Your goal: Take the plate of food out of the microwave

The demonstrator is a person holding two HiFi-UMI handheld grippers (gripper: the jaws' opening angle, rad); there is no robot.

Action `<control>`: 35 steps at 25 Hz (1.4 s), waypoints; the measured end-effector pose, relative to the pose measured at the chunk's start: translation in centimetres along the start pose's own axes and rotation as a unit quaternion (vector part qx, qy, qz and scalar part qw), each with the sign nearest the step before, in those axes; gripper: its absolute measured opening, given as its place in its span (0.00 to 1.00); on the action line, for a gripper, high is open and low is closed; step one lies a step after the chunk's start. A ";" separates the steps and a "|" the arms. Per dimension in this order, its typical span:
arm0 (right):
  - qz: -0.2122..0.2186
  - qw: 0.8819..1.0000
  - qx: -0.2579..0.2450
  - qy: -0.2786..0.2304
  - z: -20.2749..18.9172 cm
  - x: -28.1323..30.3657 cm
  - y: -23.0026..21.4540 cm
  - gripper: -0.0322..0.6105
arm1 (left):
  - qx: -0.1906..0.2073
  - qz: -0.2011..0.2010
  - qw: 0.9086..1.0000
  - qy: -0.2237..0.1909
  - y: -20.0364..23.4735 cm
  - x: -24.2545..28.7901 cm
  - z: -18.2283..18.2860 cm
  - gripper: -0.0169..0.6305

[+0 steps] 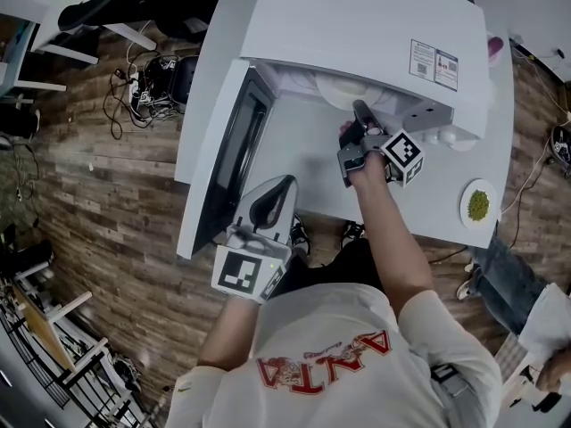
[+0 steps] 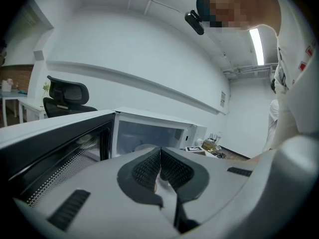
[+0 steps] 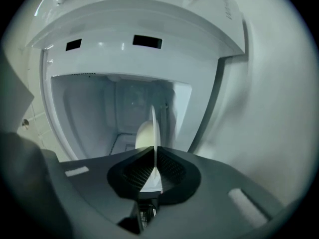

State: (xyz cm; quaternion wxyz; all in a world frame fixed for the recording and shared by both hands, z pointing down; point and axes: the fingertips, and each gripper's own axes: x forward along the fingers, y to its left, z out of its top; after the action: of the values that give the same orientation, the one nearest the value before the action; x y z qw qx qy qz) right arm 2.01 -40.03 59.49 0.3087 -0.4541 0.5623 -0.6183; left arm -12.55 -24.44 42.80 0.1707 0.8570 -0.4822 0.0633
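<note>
Nearest, left tongs [image 2: 160, 164]: closed pad to pad on nothing; parked low beside the open door, likely to stay out of the working arm's path and be ready for the door afterwards.
Door [image 1: 234, 145]: swung wide to the left, leaving the cavity mouth free for a straight pull.
Desk [image 1: 312, 168]: bare in front of the cavity; judged to be the landing spot for the plate.
Dish of green food [image 1: 479, 204]: on the desk's right front corner, well apart from the action, out of the pull line.
Right tongs [image 3: 153, 169]: reached into the cavity mouth and clamped on the plate's near rim; gripped at the edge as the only hold on something this flat.
Plate [image 3: 151, 128]: inside the microwave, not yet out; seen edge-on with its rim sandwiched between the pads; topped by a pale mound too blurred to name as food.
Likely next step: a slow, level draw toward the desk front, kept flat to avoid spilling from a one-edge grip.
Microwave [image 1: 357, 25]: white, standing at the back of the desk, mouth facing the person.
</note>
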 end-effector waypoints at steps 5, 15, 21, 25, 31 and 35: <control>0.019 1.000 0.012 0.001 -0.2 -0.7 0.4 0.08 | -0.001 0.000 1.000 0.000 0.0 -0.3 0.0 0.04; 0.039 0.999 0.025 0.008 -1.0 -4.3 2.7 0.08 | 0.007 -0.015 1.000 -0.014 -0.6 -0.9 1.4 0.04; 0.044 0.998 0.022 0.025 -2.8 -8.5 2.9 0.08 | 0.016 -0.035 0.999 -0.020 -1.7 -1.4 2.1 0.04; 0.039 0.998 0.021 0.034 -3.7 -12.0 2.0 0.08 | 0.024 -0.056 0.998 -0.019 -2.9 -1.5 2.1 0.04; 0.023 0.999 0.007 0.036 -4.1 -17.8 -0.5 0.08 | 0.031 -0.096 0.995 -0.017 -5.9 -0.6 2.4 0.04; 0.016 0.999 0.009 0.029 -4.0 -21.5 -2.7 0.08 | 0.037 -0.122 0.992 -0.011 -8.1 0.4 2.0 0.04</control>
State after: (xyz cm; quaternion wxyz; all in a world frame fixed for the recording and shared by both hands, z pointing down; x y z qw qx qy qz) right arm 7.30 -18.70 57.70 0.3064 -0.4243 0.5724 -0.6312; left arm -5.56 -21.56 39.18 0.1401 0.9158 -0.3729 0.0508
